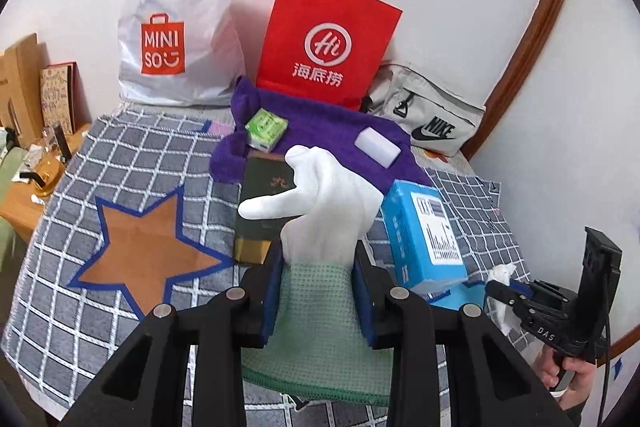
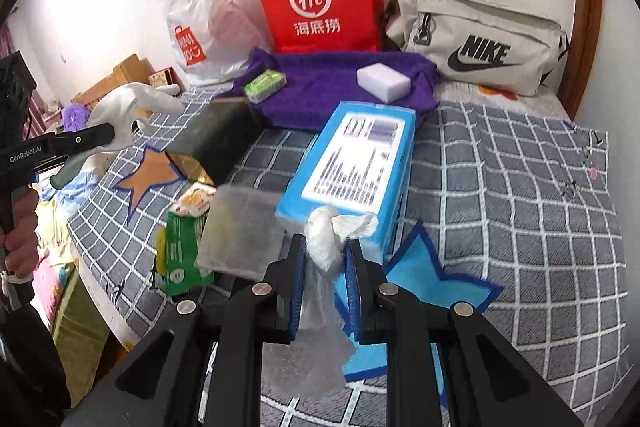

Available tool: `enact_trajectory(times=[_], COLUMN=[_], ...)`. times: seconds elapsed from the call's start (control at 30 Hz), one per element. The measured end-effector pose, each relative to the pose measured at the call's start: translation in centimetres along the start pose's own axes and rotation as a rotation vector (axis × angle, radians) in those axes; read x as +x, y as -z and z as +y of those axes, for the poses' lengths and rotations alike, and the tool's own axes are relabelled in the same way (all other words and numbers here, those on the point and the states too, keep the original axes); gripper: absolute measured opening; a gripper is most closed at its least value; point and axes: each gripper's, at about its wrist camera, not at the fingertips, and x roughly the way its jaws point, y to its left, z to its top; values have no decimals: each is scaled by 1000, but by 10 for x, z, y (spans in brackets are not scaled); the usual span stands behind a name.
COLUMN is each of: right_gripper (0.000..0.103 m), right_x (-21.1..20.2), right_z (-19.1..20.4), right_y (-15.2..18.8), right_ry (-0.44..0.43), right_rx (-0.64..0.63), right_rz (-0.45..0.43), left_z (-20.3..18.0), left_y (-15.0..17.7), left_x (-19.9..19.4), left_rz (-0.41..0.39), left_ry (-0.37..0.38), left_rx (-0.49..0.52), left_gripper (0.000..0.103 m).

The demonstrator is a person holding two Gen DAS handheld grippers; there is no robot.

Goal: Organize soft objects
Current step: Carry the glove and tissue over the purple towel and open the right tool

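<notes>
both grippers hold soft things lifted above the bed.

the left gripper (image 1: 316, 267) has its jaws closed on a white glove (image 1: 316, 195) and a green cloth (image 1: 320, 323) together; the right gripper (image 2: 324, 267) has its jaws closed on a thin crumpled plastic glove (image 2: 326, 243). all three look light and limp, so i judge they will sag and slip unless pinched at a bunched part. on the bed (image 2: 520, 207) i count one purple towel (image 2: 328, 87), one white sponge (image 2: 383, 78), one blue tissue box (image 2: 356, 163), two tissue packs.

Open checked blanket (image 2: 520, 187) is lying right of the blue tissue box (image 2: 352, 163); bags are crowding behind it.
</notes>
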Motion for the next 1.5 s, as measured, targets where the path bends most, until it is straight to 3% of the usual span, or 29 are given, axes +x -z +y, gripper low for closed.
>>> enact_trajectory(times=[0.83,1.17,1.5], right_gripper=[19,19,19], right_x=[14,23,50], right_z=[-15,-24,-31], right_y=[-83,-119,-148], right_ry=[-14,13,-23], right_rx=[-23,-19,16], right_rz=[-45,-66,-53], left_z=[-2,2,7], left_y=[-56,-81,-101], left_x=[17,33,61], left_rz=[-30,-34,-26], left_ry=[-74,-87,-84], left_rx=[16,15,11], left_gripper=[31,31,31])
